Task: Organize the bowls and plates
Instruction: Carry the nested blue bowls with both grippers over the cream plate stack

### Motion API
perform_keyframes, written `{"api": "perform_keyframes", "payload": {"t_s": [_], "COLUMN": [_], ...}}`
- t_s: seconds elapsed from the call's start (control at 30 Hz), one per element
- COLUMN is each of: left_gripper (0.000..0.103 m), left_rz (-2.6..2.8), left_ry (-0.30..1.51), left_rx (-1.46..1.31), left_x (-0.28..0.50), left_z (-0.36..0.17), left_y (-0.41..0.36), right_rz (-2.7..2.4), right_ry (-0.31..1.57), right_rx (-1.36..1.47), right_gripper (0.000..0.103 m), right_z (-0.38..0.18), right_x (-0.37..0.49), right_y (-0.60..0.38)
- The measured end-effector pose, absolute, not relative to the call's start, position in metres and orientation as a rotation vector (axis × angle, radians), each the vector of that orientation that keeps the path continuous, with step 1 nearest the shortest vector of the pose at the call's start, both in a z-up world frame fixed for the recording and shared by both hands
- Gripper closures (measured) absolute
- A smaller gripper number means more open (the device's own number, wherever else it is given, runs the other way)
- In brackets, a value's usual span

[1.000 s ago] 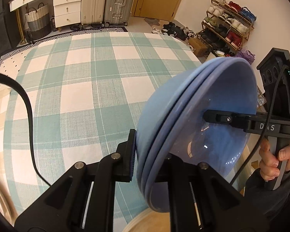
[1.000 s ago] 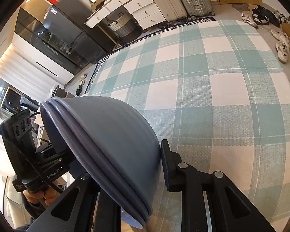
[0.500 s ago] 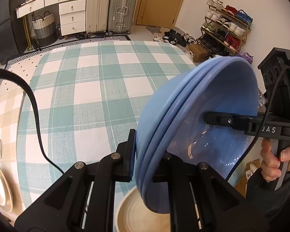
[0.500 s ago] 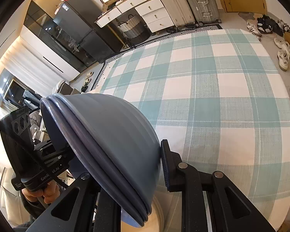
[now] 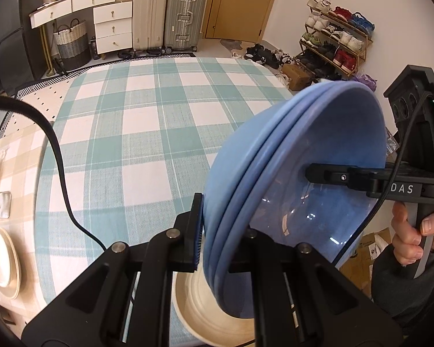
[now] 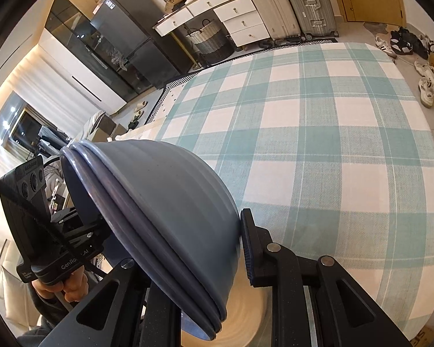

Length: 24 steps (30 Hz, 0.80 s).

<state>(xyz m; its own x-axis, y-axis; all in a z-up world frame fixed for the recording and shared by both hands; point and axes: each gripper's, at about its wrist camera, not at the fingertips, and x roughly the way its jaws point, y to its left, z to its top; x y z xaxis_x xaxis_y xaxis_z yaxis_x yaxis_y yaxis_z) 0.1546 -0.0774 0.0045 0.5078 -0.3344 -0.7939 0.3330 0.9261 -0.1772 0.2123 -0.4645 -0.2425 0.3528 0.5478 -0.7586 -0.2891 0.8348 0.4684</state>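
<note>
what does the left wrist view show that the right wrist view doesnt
Left wrist only: the glossy inside of the nested blue bowls, a shoe rack by the wall, and cream plates at the far left edge.

Right wrist only: the bowls' ribbed outside, and a dark glass-fronted cabinet.

Both: the left claw and right claw, each clamped on the bowls' rims from opposite sides, a cream bowl beneath, the green checked tablecloth, suitcases and white drawers.

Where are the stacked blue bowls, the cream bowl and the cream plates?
stacked blue bowls (image 5: 327, 144), left wrist view, inner wall.
cream bowl (image 5: 199, 297), left wrist view, inside.
cream plates (image 5: 1, 260), left wrist view, top plate's face.
</note>
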Motion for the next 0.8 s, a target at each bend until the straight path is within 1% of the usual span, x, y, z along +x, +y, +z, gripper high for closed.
{"api": "perform_keyframes", "payload": {"t_s": [0.5, 0.8], "left_gripper": [0.095, 0.095], "left_rz": [-0.389, -0.392], "left_ry": [0.979, 1.040], "left_rx": [0.006, 0.006], "left_x": [0.090, 0.059], "left_z": [0.006, -0.014], "left_y": [-0.067, -0.059], "right_rz": [0.574, 0.570], "right_ry": [1.120, 1.186], "right_rx": [0.263, 0.241], "right_gripper": [0.084, 0.084], "right_z": [-0.244, -0.262], "right_x": [0.162, 0.132], "right_y": [-0.457, -0.447]}}
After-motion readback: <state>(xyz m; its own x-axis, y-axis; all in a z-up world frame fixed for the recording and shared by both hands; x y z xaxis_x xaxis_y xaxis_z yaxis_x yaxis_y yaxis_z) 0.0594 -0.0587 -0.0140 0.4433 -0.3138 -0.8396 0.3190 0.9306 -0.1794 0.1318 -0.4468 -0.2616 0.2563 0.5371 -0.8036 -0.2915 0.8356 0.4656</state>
